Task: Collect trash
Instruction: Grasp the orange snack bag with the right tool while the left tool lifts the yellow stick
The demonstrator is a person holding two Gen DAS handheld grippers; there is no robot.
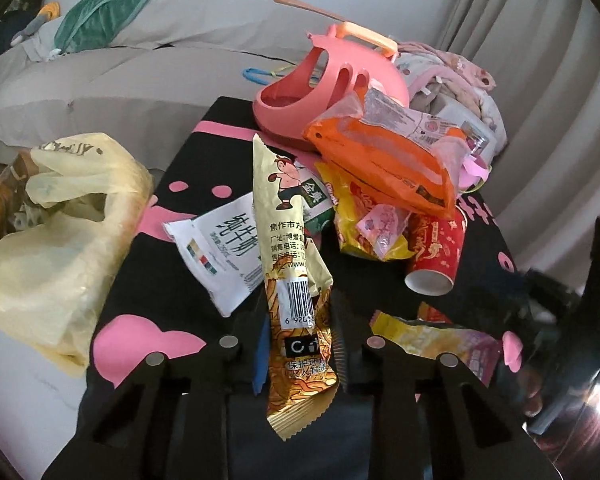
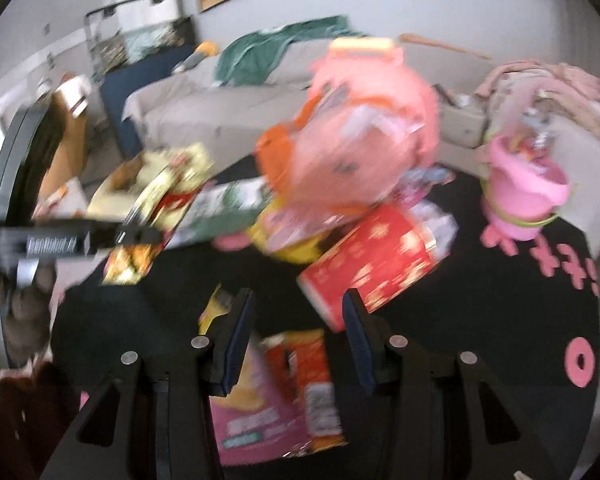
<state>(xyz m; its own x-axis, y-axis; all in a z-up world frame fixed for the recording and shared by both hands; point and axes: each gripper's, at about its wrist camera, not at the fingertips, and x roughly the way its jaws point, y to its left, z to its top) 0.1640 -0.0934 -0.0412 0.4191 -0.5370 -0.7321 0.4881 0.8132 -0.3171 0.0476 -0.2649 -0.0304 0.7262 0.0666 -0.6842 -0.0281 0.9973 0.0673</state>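
My left gripper (image 1: 300, 344) is shut on a long gold snack wrapper (image 1: 284, 216) that stands up between its fingers above the black table (image 1: 148, 280). The same gripper shows blurred in the right wrist view (image 2: 140, 236). Behind it lies a pile: a white milk pouch (image 1: 220, 256), an orange packet (image 1: 380, 160), a yellow wrapper (image 1: 356, 216) and a red paper cup (image 1: 436, 256) on its side. My right gripper (image 2: 296, 340) is open above a pink and orange wrapper (image 2: 276, 400) flat on the table, pads apart from it. The red cup (image 2: 372, 256) lies just beyond.
A yellow plastic bag (image 1: 60, 248) gapes at the table's left edge. A pink basket (image 1: 324, 80) sits tipped at the back of the pile, a small pink bucket (image 2: 524, 188) at the table's far right. A grey sofa (image 1: 120, 72) with clothes runs behind.
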